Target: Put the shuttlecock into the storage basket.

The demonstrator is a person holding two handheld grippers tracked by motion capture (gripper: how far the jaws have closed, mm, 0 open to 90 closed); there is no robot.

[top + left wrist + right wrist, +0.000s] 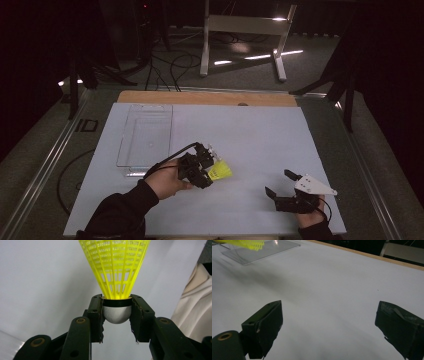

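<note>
My left gripper (pixel 206 172) is shut on a yellow shuttlecock (pixel 220 171), held a little above the white table sheet near its middle. In the left gripper view the black pads (pixel 96 315) clamp the shuttlecock's silver-grey cork (pixel 117 314) from both sides, and its yellow mesh skirt (pixel 115 265) fans out away from the jaws. My right gripper (pixel 279 184) rests low at the front right of the sheet, jaws wide apart with nothing between them (pixel 328 325). The skirt's edge (pixel 244 243) shows at the top left of the right gripper view.
A clear plastic tray (pixel 146 137) lies on the left part of the white sheet (pixel 250 135), just beyond my left hand. A wooden table edge (pixel 200 97) runs along the far side. Past it stand a white frame and cables on the floor.
</note>
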